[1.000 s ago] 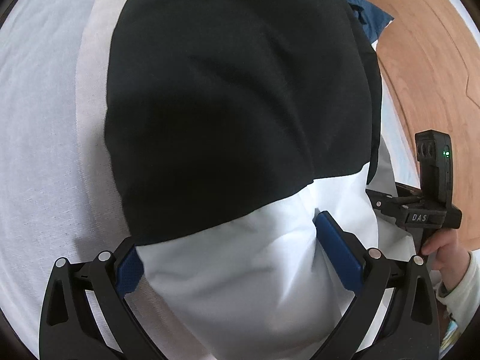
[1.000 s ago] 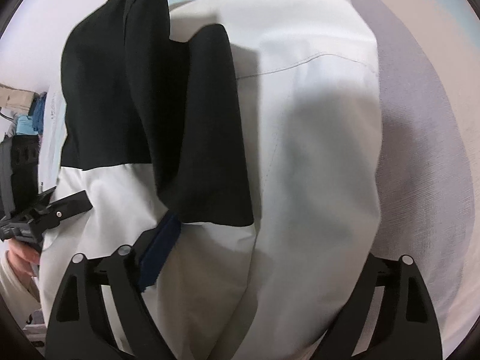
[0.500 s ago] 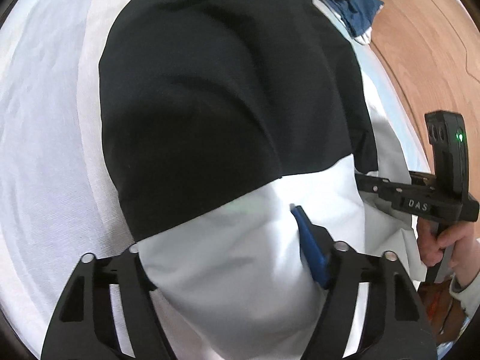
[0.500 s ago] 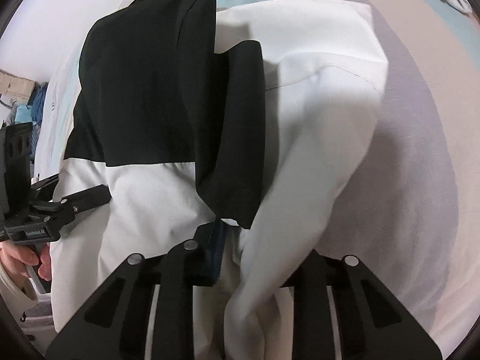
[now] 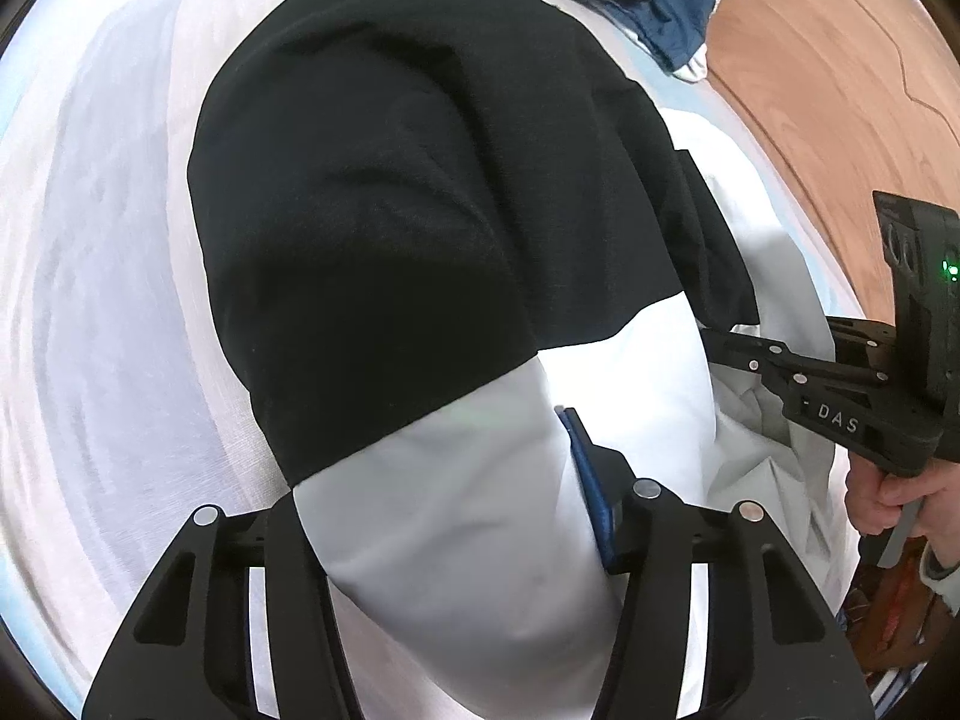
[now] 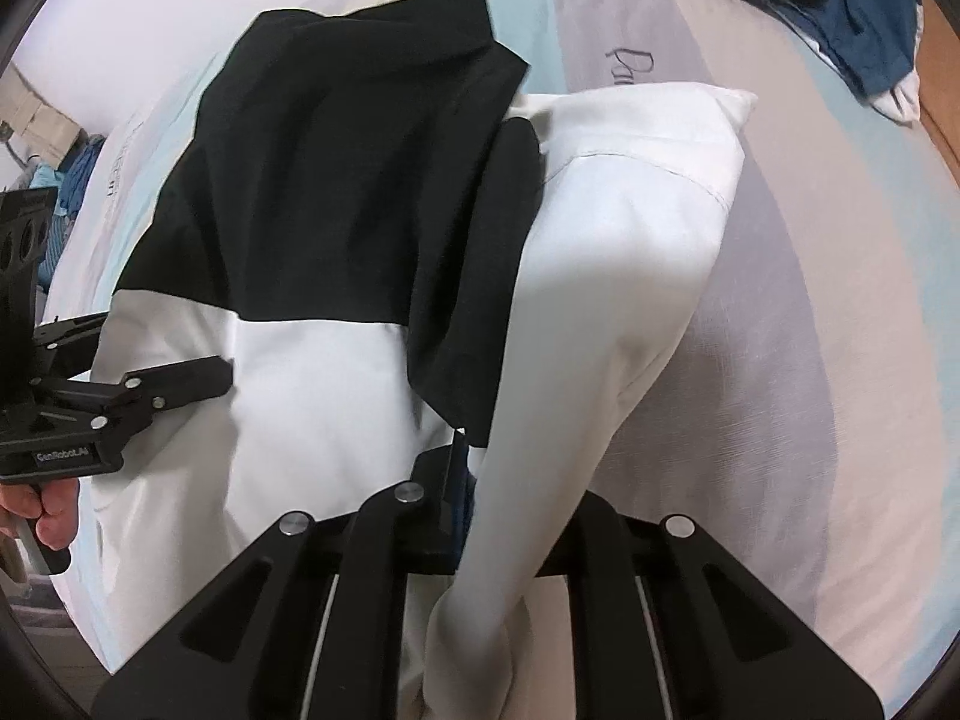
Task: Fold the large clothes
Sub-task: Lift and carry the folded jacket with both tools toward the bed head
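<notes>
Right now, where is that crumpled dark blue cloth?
The crumpled dark blue cloth lies at the bed's far edge beside the wooden floor, beyond the black-and-white garment.

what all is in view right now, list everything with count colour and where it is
garment: one, black upper part and white lower part, spread on the bed, white end held by both grippers
bed sheet: one, pale with grey, pink and light blue bands, under the garment
blue clothes: one crumpled pile, blue with some white, far edge of the bed
wooden floor: brown, beyond the bed
left gripper: black, blue pads, shut on white fabric
right gripper: black, shut on white fabric
</notes>
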Motion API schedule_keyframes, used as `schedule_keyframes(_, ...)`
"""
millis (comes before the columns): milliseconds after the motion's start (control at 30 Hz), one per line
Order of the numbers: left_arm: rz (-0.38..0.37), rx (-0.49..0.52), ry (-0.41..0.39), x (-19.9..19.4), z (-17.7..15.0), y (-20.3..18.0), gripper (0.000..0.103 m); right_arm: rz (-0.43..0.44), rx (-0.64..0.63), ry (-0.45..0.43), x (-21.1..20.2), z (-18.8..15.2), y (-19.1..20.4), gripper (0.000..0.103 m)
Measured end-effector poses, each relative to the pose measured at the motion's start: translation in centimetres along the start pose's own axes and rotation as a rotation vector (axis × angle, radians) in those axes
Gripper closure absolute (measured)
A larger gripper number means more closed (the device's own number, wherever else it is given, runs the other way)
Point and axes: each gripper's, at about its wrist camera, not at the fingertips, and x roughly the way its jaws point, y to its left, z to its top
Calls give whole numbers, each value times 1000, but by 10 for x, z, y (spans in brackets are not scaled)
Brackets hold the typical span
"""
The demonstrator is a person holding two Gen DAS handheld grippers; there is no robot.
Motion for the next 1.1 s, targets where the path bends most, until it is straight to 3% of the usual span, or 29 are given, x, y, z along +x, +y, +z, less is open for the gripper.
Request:
schedule_keyframes(67, 0, 7, -8, -6, -4, 0, 51, -5, -11, -14, -9, -13, 9, 94)
schedule_keyframes(533, 16, 51, -60, -27, 3, -42, 54, 28, -23, -72, -46, -7, -17, 94)
schedule_keyframes(833, 53, 99, -114, -57, 5, -63, 55, 48, -41, -133, -78, -8, -10, 94)
schedule_keyframes(1100, 95, 78, -158, -96, -5, -71, 55, 69, -84, -176, -111, -7, 12, 95)
